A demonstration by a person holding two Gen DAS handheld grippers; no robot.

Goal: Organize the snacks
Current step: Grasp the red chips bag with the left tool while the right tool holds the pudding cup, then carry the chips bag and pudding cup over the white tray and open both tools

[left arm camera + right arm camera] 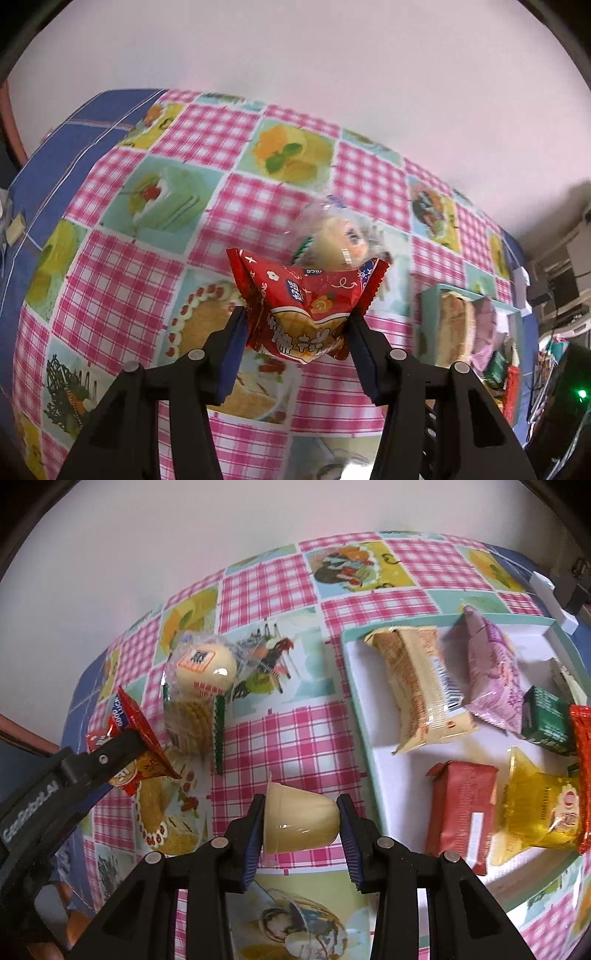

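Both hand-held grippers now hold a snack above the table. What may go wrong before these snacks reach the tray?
1. The left hand-held gripper pinches the red snack packet so that it crumples; the contents may break.
2. The right hand-held gripper holds the smooth, tapered pudding cup sideways; it may slip out.
3. The tray is already crowded on its right side, so a new snack may land on the red wafer pack.
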